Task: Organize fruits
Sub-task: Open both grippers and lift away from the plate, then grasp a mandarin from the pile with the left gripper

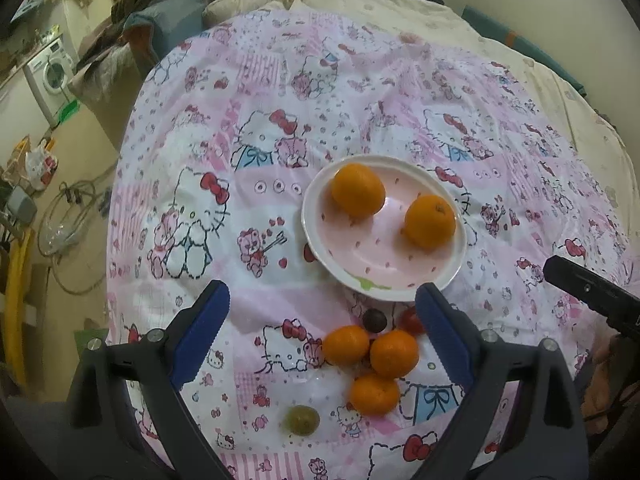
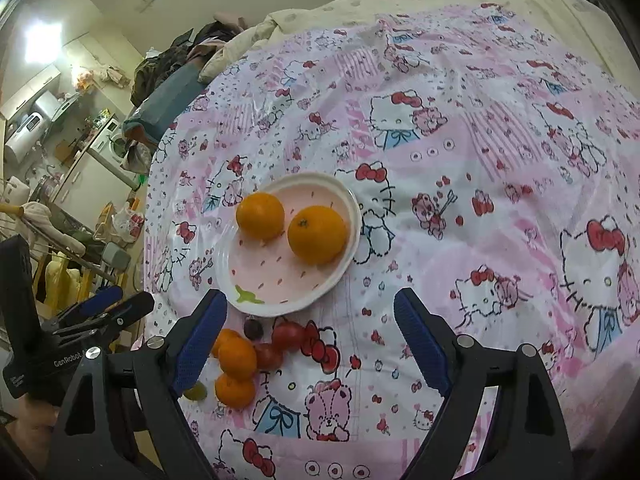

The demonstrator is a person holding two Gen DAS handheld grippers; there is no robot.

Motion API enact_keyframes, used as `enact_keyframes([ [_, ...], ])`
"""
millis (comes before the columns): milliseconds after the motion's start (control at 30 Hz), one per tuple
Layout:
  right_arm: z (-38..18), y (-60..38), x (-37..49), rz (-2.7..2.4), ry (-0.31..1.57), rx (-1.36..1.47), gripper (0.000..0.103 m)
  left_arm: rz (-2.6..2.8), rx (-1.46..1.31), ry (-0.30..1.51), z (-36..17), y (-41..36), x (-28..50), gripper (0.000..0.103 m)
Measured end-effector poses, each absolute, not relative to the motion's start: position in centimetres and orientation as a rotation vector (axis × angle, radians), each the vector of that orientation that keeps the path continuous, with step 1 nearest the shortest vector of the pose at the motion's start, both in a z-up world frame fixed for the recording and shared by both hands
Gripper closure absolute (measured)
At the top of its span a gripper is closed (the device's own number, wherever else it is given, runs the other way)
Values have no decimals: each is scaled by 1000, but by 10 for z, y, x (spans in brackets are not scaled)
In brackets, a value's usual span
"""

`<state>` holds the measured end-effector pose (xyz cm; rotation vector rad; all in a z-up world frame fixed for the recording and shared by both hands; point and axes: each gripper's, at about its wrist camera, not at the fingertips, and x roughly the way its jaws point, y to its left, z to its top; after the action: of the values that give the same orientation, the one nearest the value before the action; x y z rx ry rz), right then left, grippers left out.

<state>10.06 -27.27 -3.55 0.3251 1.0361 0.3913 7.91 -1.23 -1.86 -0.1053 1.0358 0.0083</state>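
A pink plate [image 1: 372,258] [image 2: 280,280] lies on the Hello Kitty cloth with two oranges [image 1: 358,190] [image 1: 430,221] [image 2: 260,216] [image 2: 317,235] in it. Three smaller oranges [image 1: 394,353] [image 2: 237,356] sit on the cloth just in front of the plate, with a dark grape [image 1: 374,319] [image 2: 253,329], red tomatoes [image 1: 412,320] [image 2: 288,336] and a green grape [image 1: 302,420] [image 2: 196,392]. My left gripper [image 1: 322,326] is open and empty, hovering over the loose fruit. My right gripper [image 2: 308,328] is open and empty, above the cloth right of the loose fruit.
The cloth [image 1: 280,120] covers a bed with a cream duvet [image 1: 400,12] behind. The bed's left edge drops to a floor with cables, bags and a washing machine [image 1: 50,72]. The other gripper shows at the right edge of the left wrist view [image 1: 592,288] and at the left of the right wrist view [image 2: 104,312].
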Motion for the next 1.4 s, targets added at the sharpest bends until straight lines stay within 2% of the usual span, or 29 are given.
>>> enact_keyframes([
  [833,-60,-274,117,313,1107,333,15,-3,-206,1234,-71,-16,91,11],
  [1033,-65,-287,115,291,1126,352,15,-47,-242,1363,-97,-22,90,23],
  [1400,-66,-294,116,276,1132,360,15,-159,-98,1315,-87,-66,86,26],
])
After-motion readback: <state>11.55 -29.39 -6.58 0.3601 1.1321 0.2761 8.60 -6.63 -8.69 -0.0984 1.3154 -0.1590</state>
